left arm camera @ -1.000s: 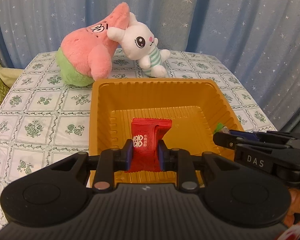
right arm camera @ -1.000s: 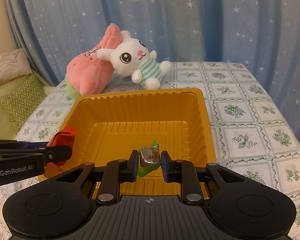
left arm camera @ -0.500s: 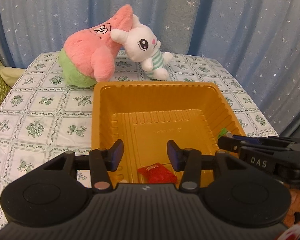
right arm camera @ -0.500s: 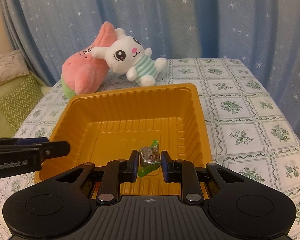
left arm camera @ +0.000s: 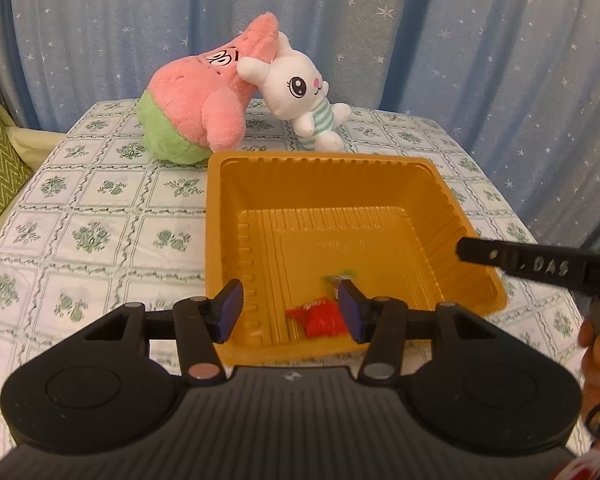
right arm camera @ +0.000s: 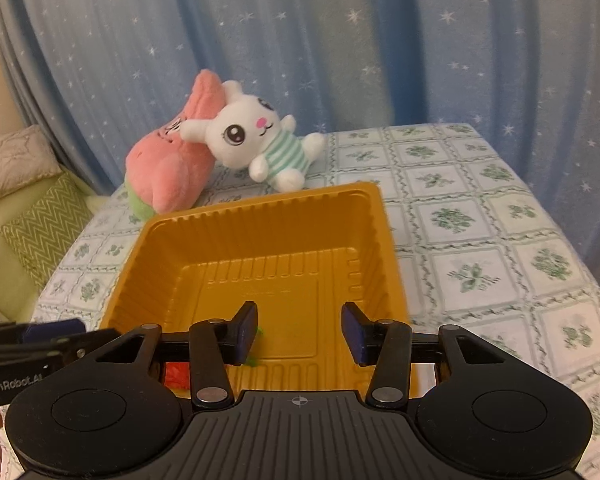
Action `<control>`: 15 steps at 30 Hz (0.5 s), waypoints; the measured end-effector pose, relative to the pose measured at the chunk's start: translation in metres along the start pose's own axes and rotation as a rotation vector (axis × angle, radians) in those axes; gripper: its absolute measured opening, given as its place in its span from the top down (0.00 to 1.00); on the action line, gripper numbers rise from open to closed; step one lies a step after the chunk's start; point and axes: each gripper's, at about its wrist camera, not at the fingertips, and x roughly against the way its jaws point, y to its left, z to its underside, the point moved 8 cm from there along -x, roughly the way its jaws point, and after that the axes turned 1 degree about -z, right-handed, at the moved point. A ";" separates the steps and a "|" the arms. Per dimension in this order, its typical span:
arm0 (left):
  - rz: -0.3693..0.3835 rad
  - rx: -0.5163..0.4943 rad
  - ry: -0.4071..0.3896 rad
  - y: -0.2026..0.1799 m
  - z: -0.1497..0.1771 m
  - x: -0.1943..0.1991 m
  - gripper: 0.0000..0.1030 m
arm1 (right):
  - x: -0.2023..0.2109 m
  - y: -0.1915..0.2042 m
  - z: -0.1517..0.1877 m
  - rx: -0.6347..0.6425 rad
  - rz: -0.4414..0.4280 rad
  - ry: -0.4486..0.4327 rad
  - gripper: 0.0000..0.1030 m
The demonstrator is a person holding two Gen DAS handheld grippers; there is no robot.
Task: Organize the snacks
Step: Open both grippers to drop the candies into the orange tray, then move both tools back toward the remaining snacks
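In the left wrist view my left gripper (left arm camera: 290, 308) hangs over the near edge of the orange tray (left arm camera: 300, 158). Its jaws are opening and grip nothing. On the tray floor below them lies the red snack pack (left arm camera: 320, 320), and just beyond it a small green-wrapped candy (left arm camera: 338, 278). My right gripper (right arm camera: 300, 332) is over the same tray, its jaws opening and bare. The green candy (right arm camera: 256, 360) peeks out behind its left finger, and the red pack (right arm camera: 178, 374) shows at lower left. Each gripper appears in the other's view: the right gripper (left arm camera: 462, 250), the left gripper (right arm camera: 96, 336).
A pink and green star plush (left arm camera: 204, 108) and a white bunny plush (left arm camera: 304, 92) lie at the far end of the floral tablecloth (left arm camera: 92, 236), against a blue starred curtain. Cushions (right arm camera: 40, 228) sit off the table's left side. A person's fingers (left arm camera: 598, 356) hold the right gripper.
Both grippers let go: the red pack dropped from the left jaws onto the tray floor, then the green candy fell from the right jaws. Both grippers drew back a little.
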 end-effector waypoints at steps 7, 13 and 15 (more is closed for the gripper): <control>-0.009 0.025 -0.022 -0.001 0.023 0.039 0.52 | 0.055 -0.010 0.021 -0.037 0.019 -0.029 0.55; -0.007 0.071 -0.031 -0.005 0.050 0.081 0.51 | 0.107 -0.007 0.056 -0.024 0.047 -0.047 0.55; -0.014 0.064 -0.039 -0.010 0.062 0.095 0.51 | 0.122 -0.004 0.070 -0.015 0.055 -0.051 0.55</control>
